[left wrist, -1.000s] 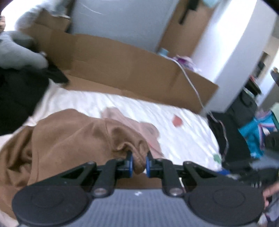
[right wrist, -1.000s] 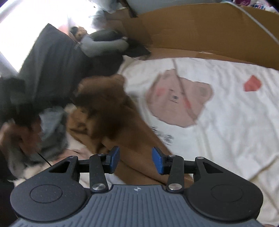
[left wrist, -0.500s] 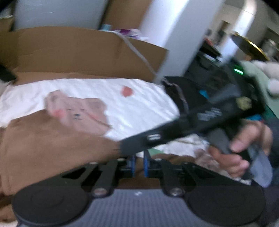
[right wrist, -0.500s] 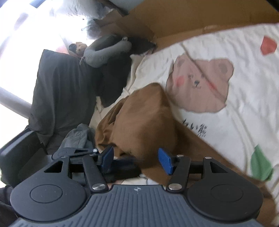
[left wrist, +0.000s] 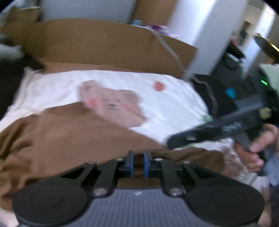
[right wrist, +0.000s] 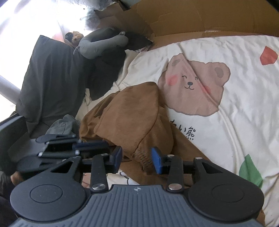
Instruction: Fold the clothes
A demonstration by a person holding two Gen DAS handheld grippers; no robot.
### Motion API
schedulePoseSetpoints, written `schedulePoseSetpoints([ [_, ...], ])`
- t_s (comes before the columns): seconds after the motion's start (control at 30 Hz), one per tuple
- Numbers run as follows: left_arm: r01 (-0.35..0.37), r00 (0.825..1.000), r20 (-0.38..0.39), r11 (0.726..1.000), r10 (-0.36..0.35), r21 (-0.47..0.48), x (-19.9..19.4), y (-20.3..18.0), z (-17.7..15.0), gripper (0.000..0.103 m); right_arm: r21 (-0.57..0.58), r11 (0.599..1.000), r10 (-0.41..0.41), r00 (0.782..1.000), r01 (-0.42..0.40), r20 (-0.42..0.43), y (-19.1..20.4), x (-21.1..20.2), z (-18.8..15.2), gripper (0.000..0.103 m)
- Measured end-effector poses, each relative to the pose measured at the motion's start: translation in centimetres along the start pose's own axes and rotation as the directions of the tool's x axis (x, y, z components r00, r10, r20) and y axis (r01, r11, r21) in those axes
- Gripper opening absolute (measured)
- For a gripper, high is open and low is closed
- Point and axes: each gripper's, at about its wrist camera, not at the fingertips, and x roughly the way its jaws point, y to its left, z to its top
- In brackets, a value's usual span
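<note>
1 brown fleece top (right wrist: 132,113), rumpled, not folded yet. It lay on the near-left part of the bear-print duvet (right wrist: 235,122), its far edge touching the printed bear's cheek.

Right gripper (right wrist: 136,158): jaws partly spread and just been closing. The top's ribbed cuff or hem (right wrist: 142,157) sat between the 2 blue pads, close to the right-hand pad, with a clear gap at the left-hand one, so no pinch yet.

Left gripper (left wrist: 138,163): jaws nearly together, only a narrow slot, just been opening. Brown cloth showed in the slot, but the left view was blurred, so I could not tell if the pads pressed it or had let go.

Key relation: the ribbed edge was straight ahead of the right gripper, inside its jaws. The bulk of the top ran away from it, up and left toward the dark pillow (right wrist: 48,78). That looked like the long axis, though the bunching made it unsure. In the right view the left gripper lay just beside the right one, on its left, fingers aimed across at the same bunched edge. Both were near, and the right was better placed to take the rib. My guess is that the next move only needs that closure, then a pull to spread the cloth.

Counts:
- 1 brown top
- 2 grippers
- 1 hand (left wrist: 251,153) in view, on the right gripper's handle
- 1 duvet
- 1 grey neck pillow (right wrist: 101,43)
- 1 small grey cloth (right wrist: 64,124), type unclear
- cardboard sheets (right wrist: 209,15) behind the bed, number unclear
</note>
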Motion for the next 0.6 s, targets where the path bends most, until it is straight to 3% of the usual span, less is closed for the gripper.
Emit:
schedulePoseSetpoints([
  [0.17, -0.178, 0.984, 0.005, 0.978, 0.18, -0.107, -0.8, 3.8, -0.1, 0.033, -0.035, 0.999, -0.026, 1.0, 0.027, 0.004, 0.3, 0.0, -0.1, 0.045],
  [0.23, -0.252, 0.967, -0.006, 0.955, 0.254, -0.154, -0.9, 5.3, -0.1, 0.052, -0.054, 0.998, -0.044, 0.999, 0.044, 0.002, 0.5, 0.1, -0.2, 0.052],
  [0.3, -0.314, 0.948, -0.014, 0.928, 0.318, -0.199, -1.1, 6.7, -0.2, 0.062, -0.076, 0.995, -0.062, 0.998, 0.061, -0.005, 0.8, 0.3, -0.2, 0.054],
  [0.4, -0.33, 0.942, -0.026, 0.91, 0.334, -0.251, -1.3, 8.4, -0.2, 0.066, -0.092, 0.994, -0.066, 0.998, 0.065, -0.009, 1.2, 0.7, -0.1, 0.055],
  [0.6, -0.266, 0.963, -0.05, 0.897, 0.266, -0.352, -0.2, 10.3, -0.8, 0.066, -0.109, 0.992, -0.061, 0.998, 0.059, -0.014, 1.9, 1.1, -0.1, 0.055],
])
